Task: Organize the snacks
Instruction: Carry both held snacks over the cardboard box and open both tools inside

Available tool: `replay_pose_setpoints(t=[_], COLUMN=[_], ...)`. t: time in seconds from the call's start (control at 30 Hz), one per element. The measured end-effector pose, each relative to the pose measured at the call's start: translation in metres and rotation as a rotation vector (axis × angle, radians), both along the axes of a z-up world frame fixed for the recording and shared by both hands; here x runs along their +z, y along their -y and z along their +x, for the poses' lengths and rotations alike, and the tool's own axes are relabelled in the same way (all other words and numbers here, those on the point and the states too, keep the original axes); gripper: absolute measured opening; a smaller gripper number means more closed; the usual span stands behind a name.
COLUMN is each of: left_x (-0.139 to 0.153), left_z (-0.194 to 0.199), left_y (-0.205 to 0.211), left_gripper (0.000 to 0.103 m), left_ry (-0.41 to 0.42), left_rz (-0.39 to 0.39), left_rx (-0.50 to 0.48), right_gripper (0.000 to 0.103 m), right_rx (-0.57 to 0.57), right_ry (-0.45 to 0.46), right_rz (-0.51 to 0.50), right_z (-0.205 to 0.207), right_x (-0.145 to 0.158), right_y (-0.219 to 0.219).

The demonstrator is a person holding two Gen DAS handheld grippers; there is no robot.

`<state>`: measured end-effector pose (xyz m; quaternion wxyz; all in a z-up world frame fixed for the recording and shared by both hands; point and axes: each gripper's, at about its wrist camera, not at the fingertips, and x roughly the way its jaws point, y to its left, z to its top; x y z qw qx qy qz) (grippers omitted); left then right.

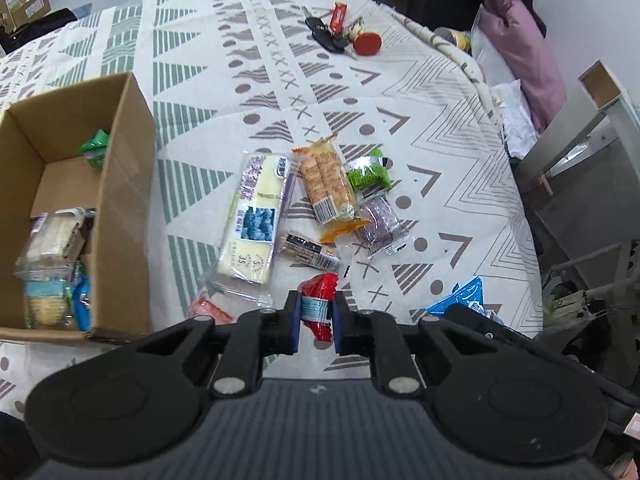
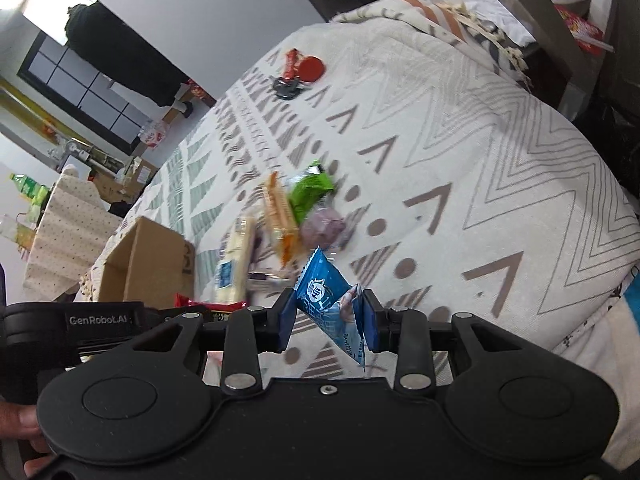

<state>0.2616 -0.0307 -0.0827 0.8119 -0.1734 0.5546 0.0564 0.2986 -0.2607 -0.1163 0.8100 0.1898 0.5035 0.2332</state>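
Box: cardboard box [image 1: 116, 216], far left of the fingers, part-filled w/ packets.
Left gripper [image 1: 316, 316]: fingers clamped on red snack packet [image 1: 320, 304], lifted off the patterned cloth [image 1: 460, 152].
Red packet: light, crinkly; pinched mid-body.
Right gripper [image 2: 330, 316]: fingers closed on blue snack packet [image 2: 324, 296], apparently at one edge.
Blue packet: puffy, slick film; may slip.

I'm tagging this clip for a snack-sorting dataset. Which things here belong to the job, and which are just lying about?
Job: cardboard box; red packet in the left gripper; blue packet in the right gripper; cracker pack; green packet; purple packet.

Lying about: keys; pink cloth.
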Motion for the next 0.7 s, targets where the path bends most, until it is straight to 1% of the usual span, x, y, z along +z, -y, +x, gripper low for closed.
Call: replay_pose_setpoints(t=[0.33,0.7], left_x=[0.027,0.043], left_z=[-0.02,-0.04], left_y=[-0.022,-0.063], left_gripper=[0.015,0.015], left_ry=[0.056,0.087], left_rz=[0.007,0.016], left_rx=[0.018,0.07], right_gripper=[0.034,0.034], right_rx=[0.03,0.066], right_ry=[0.048,0.081], right_rz=[0.007,0.027], right_z=[-0.018,-0.027], right_x=[0.028,0.049], right_y=[-0.025,-0.065])
